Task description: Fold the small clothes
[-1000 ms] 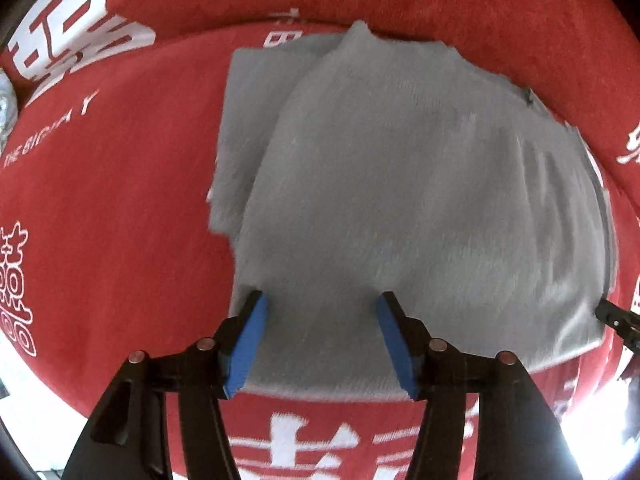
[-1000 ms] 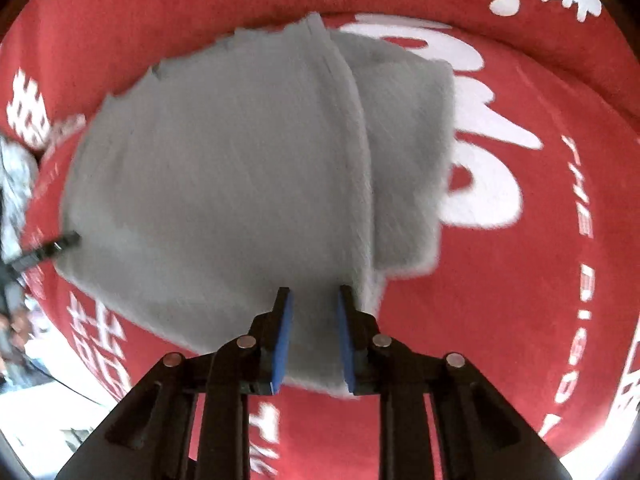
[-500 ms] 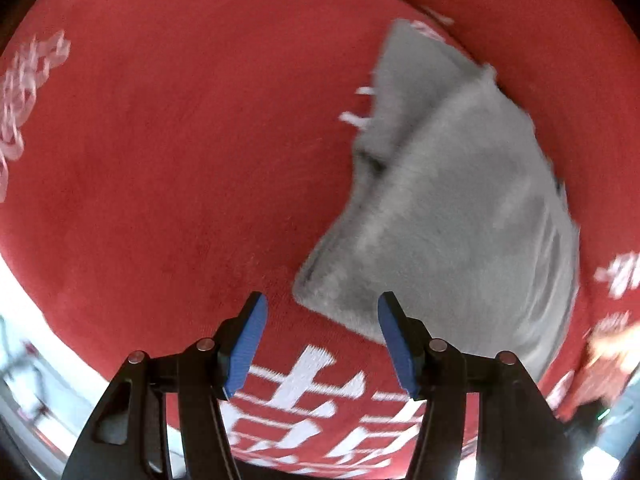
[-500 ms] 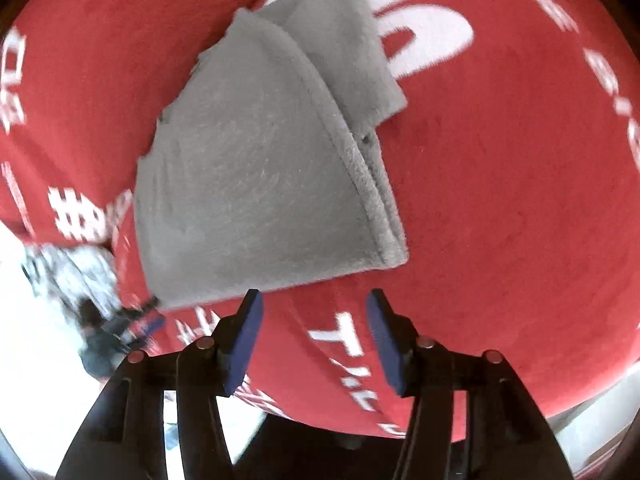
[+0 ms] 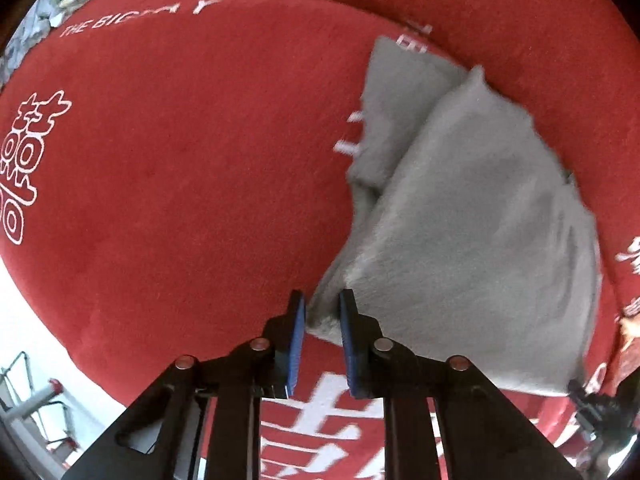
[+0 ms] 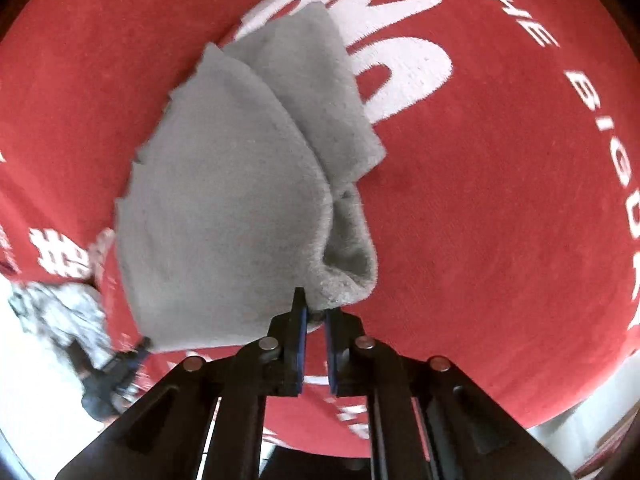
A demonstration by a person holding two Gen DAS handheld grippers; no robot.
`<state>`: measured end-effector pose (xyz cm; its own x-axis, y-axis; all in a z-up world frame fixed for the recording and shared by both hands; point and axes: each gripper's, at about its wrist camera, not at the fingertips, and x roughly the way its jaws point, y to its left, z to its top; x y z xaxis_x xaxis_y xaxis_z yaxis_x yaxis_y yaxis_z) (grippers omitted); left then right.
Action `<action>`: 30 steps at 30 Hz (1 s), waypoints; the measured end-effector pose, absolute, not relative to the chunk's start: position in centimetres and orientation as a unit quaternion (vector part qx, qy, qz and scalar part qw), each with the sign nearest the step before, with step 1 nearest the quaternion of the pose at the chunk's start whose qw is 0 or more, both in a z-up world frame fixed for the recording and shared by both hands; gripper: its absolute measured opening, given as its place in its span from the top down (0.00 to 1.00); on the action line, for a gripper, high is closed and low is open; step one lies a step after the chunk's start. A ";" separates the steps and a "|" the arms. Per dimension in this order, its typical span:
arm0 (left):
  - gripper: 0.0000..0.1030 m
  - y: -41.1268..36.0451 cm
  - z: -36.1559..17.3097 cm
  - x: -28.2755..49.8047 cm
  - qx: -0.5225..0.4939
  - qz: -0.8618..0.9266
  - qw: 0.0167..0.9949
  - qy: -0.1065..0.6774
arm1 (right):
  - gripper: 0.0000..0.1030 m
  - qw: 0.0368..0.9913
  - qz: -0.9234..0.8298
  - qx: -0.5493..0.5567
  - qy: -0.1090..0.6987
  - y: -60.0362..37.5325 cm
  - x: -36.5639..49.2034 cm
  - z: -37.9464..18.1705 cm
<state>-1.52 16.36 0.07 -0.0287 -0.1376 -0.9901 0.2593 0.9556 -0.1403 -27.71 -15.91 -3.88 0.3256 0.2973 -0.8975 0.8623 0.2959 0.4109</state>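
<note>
Grey fleece garment (image 5: 472, 216) lies partly folded on the red printed cloth (image 5: 180, 160). My left gripper (image 5: 322, 312) is closing on its near corner; my right gripper (image 6: 314, 312) pinches the other corner. It looks light, soft and floppy to me, so corners suit.

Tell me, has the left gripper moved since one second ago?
Yes. The left gripper left the middle of the grey cloth edge for its corner, jaws closing on it.
</note>
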 end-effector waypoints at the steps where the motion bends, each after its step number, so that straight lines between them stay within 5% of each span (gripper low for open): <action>1: 0.81 16.0 -0.5 -1.9 0.044 -0.147 0.696 0.701 | 0.92 0.599 -0.234 0.539 0.543 -15.9 -27.8 -4.6; 17: 0.81 12.0 5.8 -1.0 0.104 -0.202 0.726 0.650 | 0.91 0.648 -0.244 0.474 0.544 -15.2 -26.1 0.3; 30: 0.81 5.7 0.2 2.1 0.141 -0.202 0.706 0.664 | 0.94 0.642 -0.238 0.476 0.551 -18.2 -20.7 -4.7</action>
